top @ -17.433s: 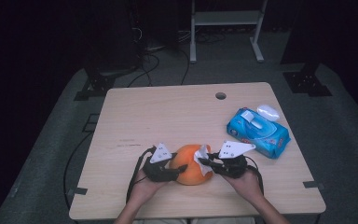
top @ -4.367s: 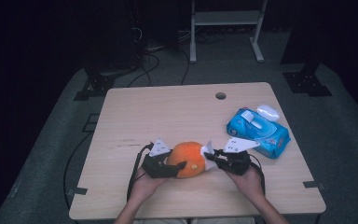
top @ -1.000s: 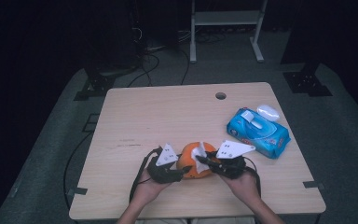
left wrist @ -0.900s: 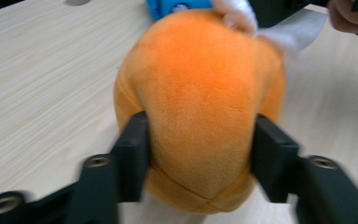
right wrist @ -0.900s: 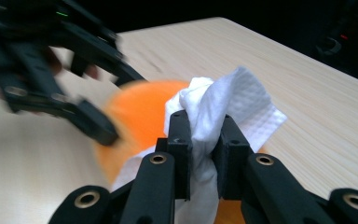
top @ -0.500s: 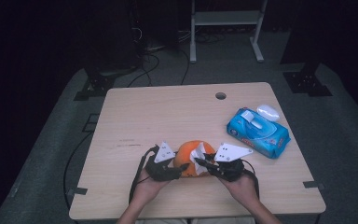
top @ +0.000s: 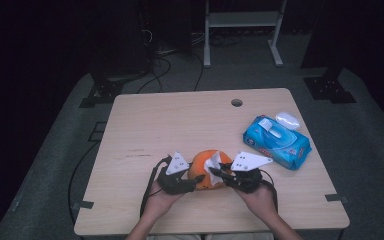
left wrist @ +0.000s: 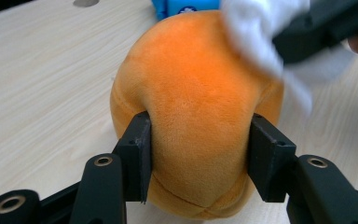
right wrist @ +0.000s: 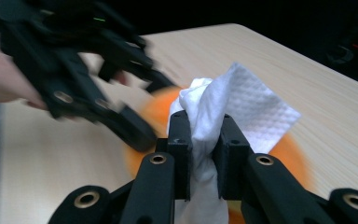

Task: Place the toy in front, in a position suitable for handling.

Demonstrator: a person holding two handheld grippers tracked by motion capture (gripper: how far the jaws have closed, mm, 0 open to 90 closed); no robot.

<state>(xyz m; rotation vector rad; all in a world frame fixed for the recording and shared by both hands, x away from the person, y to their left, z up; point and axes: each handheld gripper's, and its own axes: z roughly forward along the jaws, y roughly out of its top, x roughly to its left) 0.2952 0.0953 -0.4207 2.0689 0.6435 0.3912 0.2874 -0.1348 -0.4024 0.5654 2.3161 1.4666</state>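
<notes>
An orange plush ball (top: 202, 170) rests on the wooden table (top: 180, 120) near its front edge. My left gripper (top: 195, 180) is shut on the ball (left wrist: 196, 93); the black pads (left wrist: 142, 149) dent its sides, and the jaws have just been closing on it. My right gripper (top: 219, 172) comes in from the right, shut on a bunched white wipe (right wrist: 233, 102). The wipe (top: 213, 161) lies against the top right of the ball. In the right gripper view the left gripper (right wrist: 135, 126) is blurred, just beyond the wipe.
A blue pack of wet wipes (top: 276, 141) lies at the right of the table with a small white oval object (top: 287, 120) behind it. A round cable hole (top: 236, 102) sits near the far edge. A metal stand (top: 240, 20) is on the floor beyond.
Both hands stay at the ball. The right gripper's wipe has shifted slightly over the ball's top, and the ball has turned a little in the left grip.
</notes>
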